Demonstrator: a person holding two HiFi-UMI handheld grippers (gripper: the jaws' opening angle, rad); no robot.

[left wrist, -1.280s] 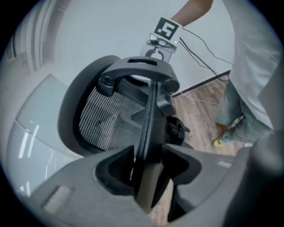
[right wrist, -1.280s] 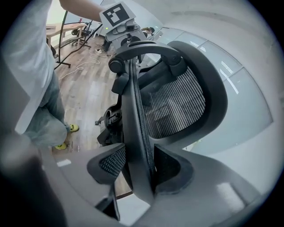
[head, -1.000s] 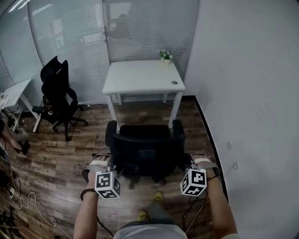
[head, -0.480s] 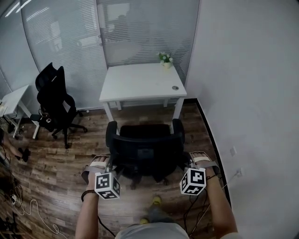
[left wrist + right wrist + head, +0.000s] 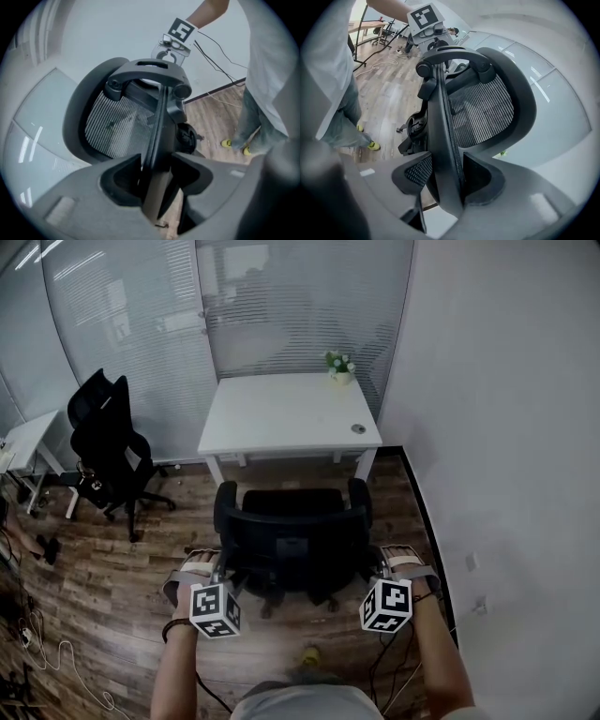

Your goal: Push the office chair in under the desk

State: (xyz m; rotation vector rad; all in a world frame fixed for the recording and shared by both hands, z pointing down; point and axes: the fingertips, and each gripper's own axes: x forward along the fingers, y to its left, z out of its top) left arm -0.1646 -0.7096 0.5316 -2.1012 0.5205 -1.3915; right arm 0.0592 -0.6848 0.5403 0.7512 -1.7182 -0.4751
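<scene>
Chair (image 5: 292,535): black, mesh-backed, on the wood floor (image 5: 122,577); its back faces the person and its front faces the desk. The armrests reach close to the desk's front legs, and the seat is not yet under the top.
Desk (image 5: 286,413): white, set against the blinds, with its right end beside the wall.
Left tongs (image 5: 157,178): clamped on the left edge of the chair's back frame, which runs up between the jaws.
Right tongs (image 5: 445,180): clamped on the right edge of the same back frame, with the rim filling the gap between the jaws.
Plant (image 5: 339,365): small pot at the desk's far right corner.
Disc (image 5: 358,428): small and round, near the desk's right edge.
Spare chair (image 5: 103,442): black, at the floor's left side, well apart from the desk.
Cables (image 5: 56,652): loose on the floor at the near left.
</scene>
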